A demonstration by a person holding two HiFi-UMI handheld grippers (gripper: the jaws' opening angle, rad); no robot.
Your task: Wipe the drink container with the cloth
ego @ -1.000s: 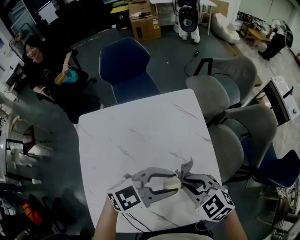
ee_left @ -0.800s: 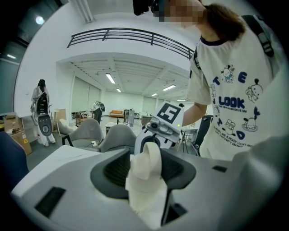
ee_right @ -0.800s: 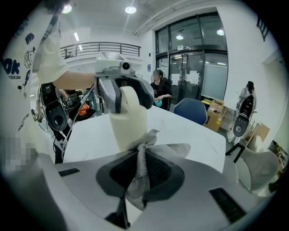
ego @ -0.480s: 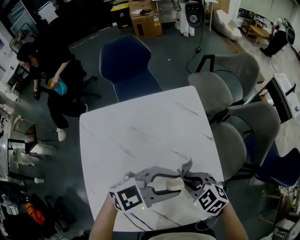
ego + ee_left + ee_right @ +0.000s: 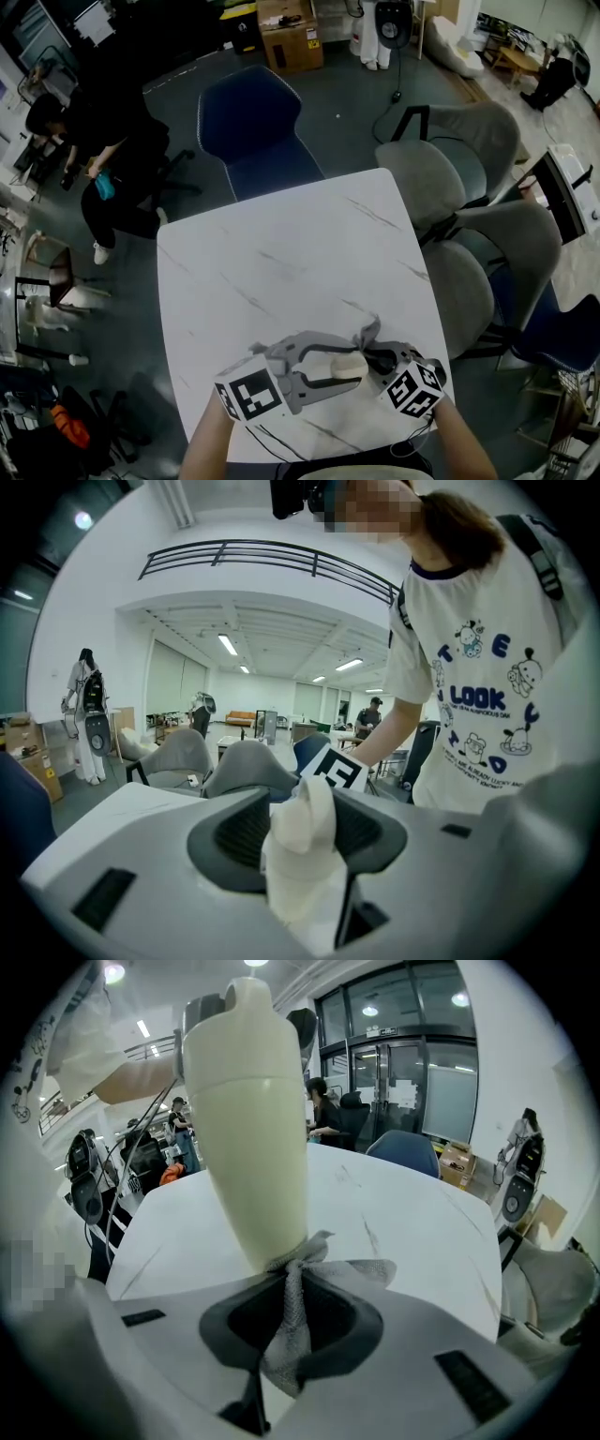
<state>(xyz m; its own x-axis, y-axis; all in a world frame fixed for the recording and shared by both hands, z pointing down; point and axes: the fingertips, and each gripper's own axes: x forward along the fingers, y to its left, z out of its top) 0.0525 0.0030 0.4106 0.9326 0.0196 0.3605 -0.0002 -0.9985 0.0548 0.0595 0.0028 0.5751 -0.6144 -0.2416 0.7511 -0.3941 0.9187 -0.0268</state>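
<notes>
A cream drink container [image 5: 336, 368] lies sideways above the near end of the white marble table [image 5: 281, 253], with my left gripper [image 5: 349, 364] shut on it. In the left gripper view the container [image 5: 302, 855] fills the gap between the jaws. My right gripper [image 5: 373, 356] is shut on a grey mesh cloth [image 5: 368, 333], and its tips meet the container's end. In the right gripper view the cloth [image 5: 295, 1321] is pinched in the jaws and bunched against the container [image 5: 248, 1119], which rises straight ahead.
A blue chair [image 5: 253, 131] stands at the table's far edge and grey chairs [image 5: 450, 197] line its right side. A person [image 5: 103, 141] in dark clothes is at the back left. A cardboard box [image 5: 289, 37] sits on the floor further back.
My right gripper has shifted a little left and turned, staying against the container. The left gripper holds still. The person at the back left has turned and bent away.
</notes>
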